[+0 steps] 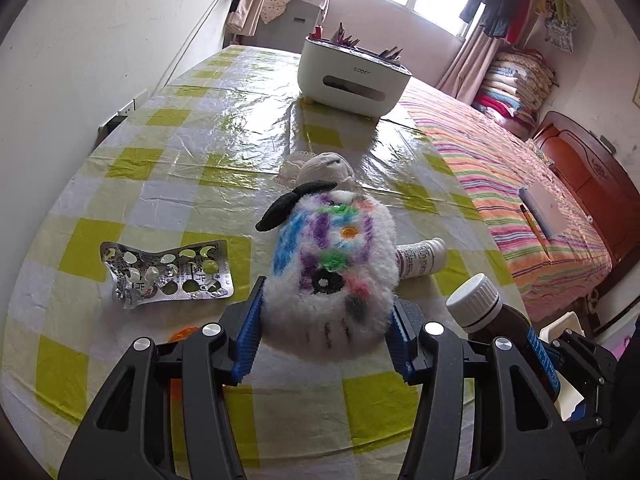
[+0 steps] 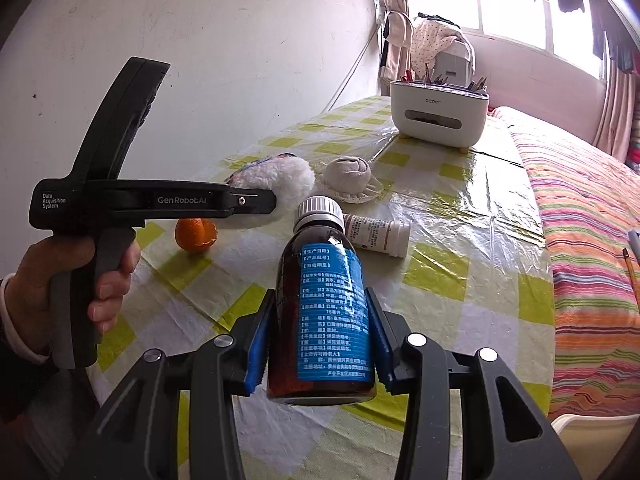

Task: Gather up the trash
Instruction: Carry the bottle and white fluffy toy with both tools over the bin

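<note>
My left gripper (image 1: 324, 324) is shut on a fluffy white sock with coloured patches (image 1: 328, 276), held just above the checked table (image 1: 160, 168). It also shows in the right wrist view (image 2: 280, 182). My right gripper (image 2: 320, 344) is shut on a brown medicine bottle with a blue label and white cap (image 2: 324, 308), which also shows in the left wrist view (image 1: 488, 312). An empty silver pill blister (image 1: 168, 274) lies left of the sock. A small white pill bottle (image 2: 378, 234) lies on its side. An orange peel (image 2: 196, 234) sits near the left gripper.
A balled grey sock on a lace doily (image 2: 352, 178) lies mid-table. A white desk organizer with pencils (image 2: 438, 114) stands at the far end. A striped bed (image 2: 592, 240) borders the table's right side, and a wall (image 2: 200, 60) its left.
</note>
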The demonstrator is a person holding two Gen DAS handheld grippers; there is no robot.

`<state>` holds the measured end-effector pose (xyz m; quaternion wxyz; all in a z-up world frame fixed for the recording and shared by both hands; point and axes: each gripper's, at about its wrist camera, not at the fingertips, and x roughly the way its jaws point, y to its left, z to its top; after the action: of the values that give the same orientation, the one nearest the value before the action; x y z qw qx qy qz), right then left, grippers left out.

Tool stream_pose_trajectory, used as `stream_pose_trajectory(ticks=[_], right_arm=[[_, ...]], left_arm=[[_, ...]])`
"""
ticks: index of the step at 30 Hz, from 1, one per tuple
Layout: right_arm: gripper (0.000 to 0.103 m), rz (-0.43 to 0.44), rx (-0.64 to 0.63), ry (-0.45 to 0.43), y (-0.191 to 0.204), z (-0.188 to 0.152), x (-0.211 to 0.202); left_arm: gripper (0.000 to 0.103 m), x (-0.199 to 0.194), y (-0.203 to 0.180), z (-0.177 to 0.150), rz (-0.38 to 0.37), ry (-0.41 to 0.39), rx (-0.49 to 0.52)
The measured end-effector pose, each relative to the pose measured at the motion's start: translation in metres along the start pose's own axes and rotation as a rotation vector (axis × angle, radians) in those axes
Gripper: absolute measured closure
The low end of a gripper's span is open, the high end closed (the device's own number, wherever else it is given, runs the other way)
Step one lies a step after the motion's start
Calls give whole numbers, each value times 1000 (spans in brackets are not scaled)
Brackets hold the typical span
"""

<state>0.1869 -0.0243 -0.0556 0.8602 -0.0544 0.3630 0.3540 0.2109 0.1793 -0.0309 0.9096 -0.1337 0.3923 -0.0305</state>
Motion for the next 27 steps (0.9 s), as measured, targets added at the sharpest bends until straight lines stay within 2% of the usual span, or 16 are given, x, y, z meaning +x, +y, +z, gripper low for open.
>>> stream_pose_trajectory(ticks=[5,15,27], right_arm=[[62,-24,62,-19,-13,-8,-13],[62,-73,169,-46,-30,-30,-36],[62,-179,341,-176,-61,-41,-77]], left_arm=[[51,-11,-20,-13,-41,-17,18],[51,-24,-36,-27,-88,-35,12],[50,-40,-74,-48,-163,-47,59]])
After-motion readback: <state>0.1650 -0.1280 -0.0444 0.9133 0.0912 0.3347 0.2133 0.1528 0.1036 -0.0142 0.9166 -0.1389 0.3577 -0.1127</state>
